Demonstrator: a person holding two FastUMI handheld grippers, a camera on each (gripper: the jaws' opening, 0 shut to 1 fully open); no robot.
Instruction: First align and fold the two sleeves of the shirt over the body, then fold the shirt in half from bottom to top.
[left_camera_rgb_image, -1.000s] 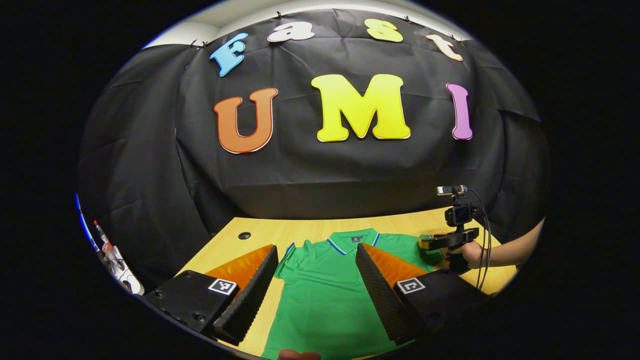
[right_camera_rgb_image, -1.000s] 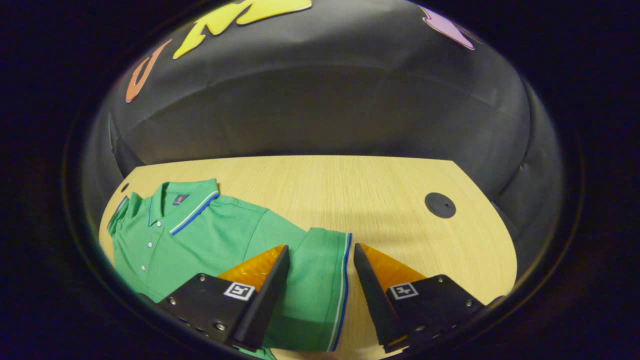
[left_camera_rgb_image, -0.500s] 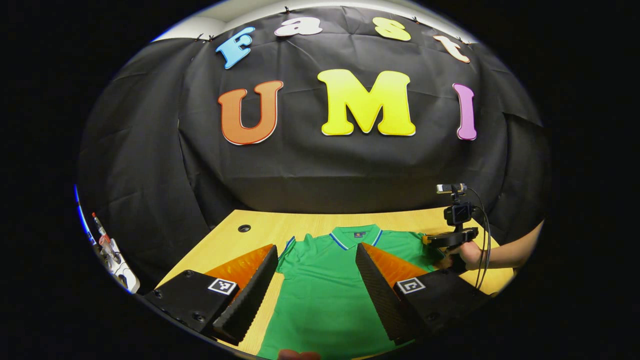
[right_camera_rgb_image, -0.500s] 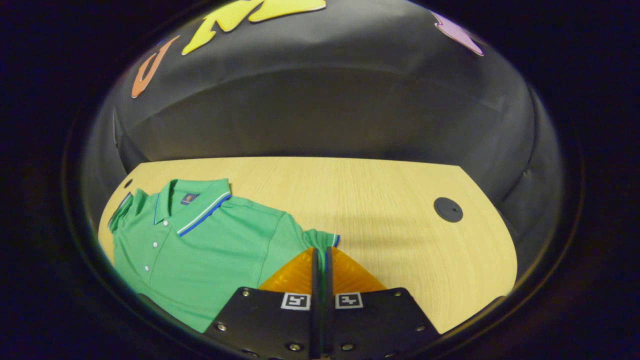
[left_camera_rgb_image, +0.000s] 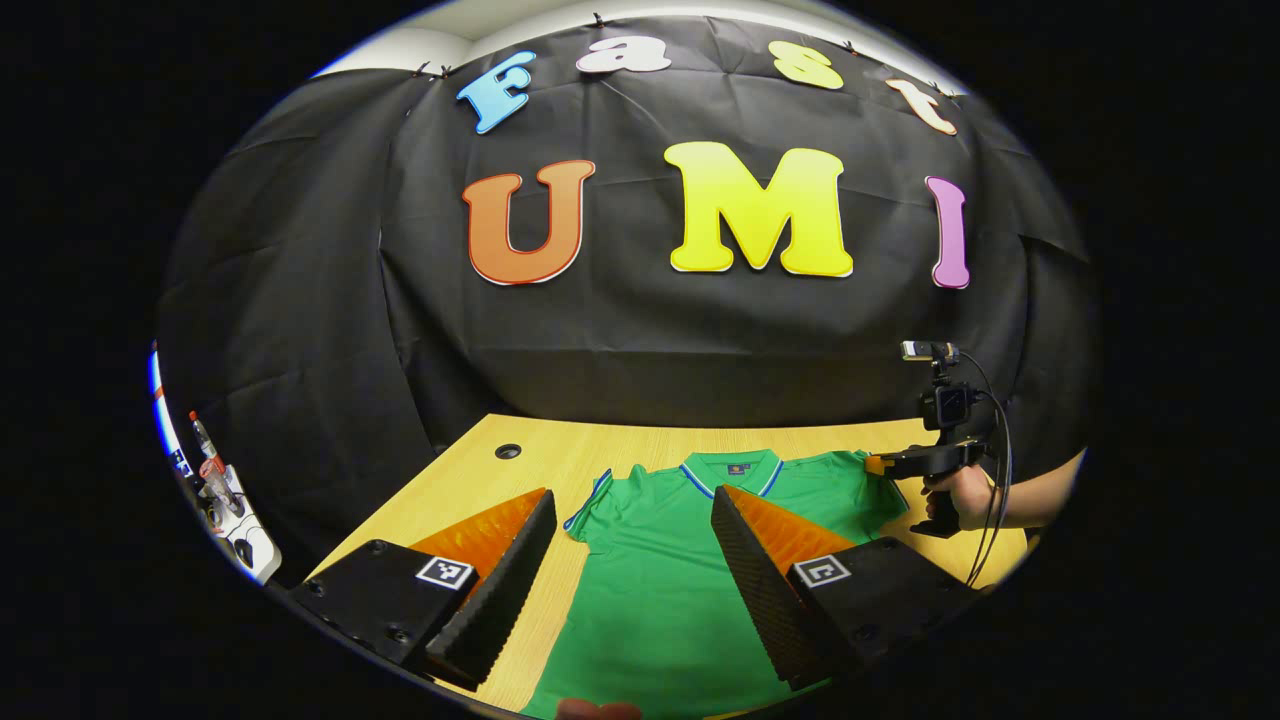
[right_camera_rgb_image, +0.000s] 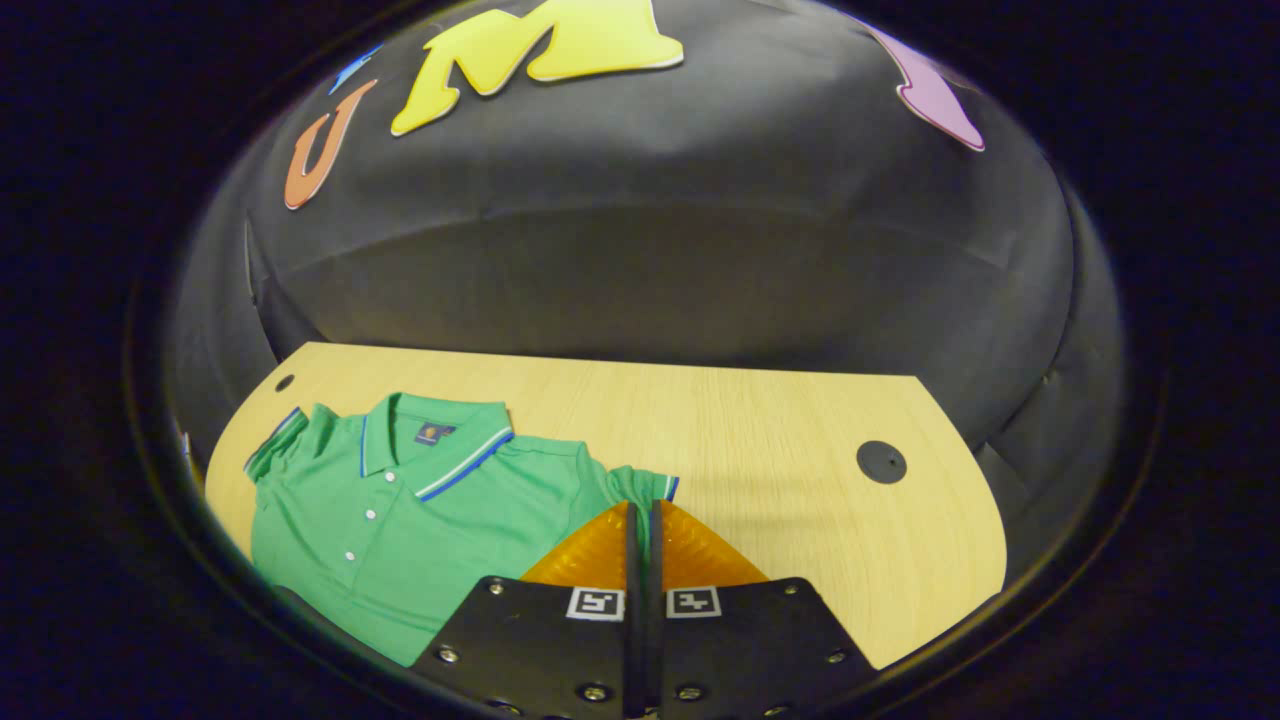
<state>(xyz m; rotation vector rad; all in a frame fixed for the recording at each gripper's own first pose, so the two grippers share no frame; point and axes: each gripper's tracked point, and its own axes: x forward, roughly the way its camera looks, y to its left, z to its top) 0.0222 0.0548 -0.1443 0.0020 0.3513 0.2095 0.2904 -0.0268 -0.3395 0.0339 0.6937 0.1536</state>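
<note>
A green polo shirt (right_camera_rgb_image: 420, 520) with a blue-striped collar lies face up on the wooden table (right_camera_rgb_image: 760, 420). In the right gripper view my right gripper (right_camera_rgb_image: 642, 505) is shut on the shirt's right sleeve (right_camera_rgb_image: 640, 485), whose cuff bunches at the fingertips. In the left gripper view my left gripper (left_camera_rgb_image: 632, 492) hovers open over the shirt's body (left_camera_rgb_image: 650, 590), fingers wide apart and nothing between them. The left sleeve (left_camera_rgb_image: 590, 498) lies flat just ahead of its left finger. Farther right, a hand (left_camera_rgb_image: 960, 497) holds the right gripper (left_camera_rgb_image: 872, 464) at the shirt's far shoulder.
A dark round cable cap (right_camera_rgb_image: 881, 461) sits in the table to the right of the shirt, and a small hole (left_camera_rgb_image: 508, 451) at the back left corner. White gear with red parts (left_camera_rgb_image: 215, 490) stands off the table's left side. The black wall runs behind.
My right gripper closed on the right sleeve's cuff and has since risen a little with it. The left gripper stayed open over the shirt, turning slightly left.
</note>
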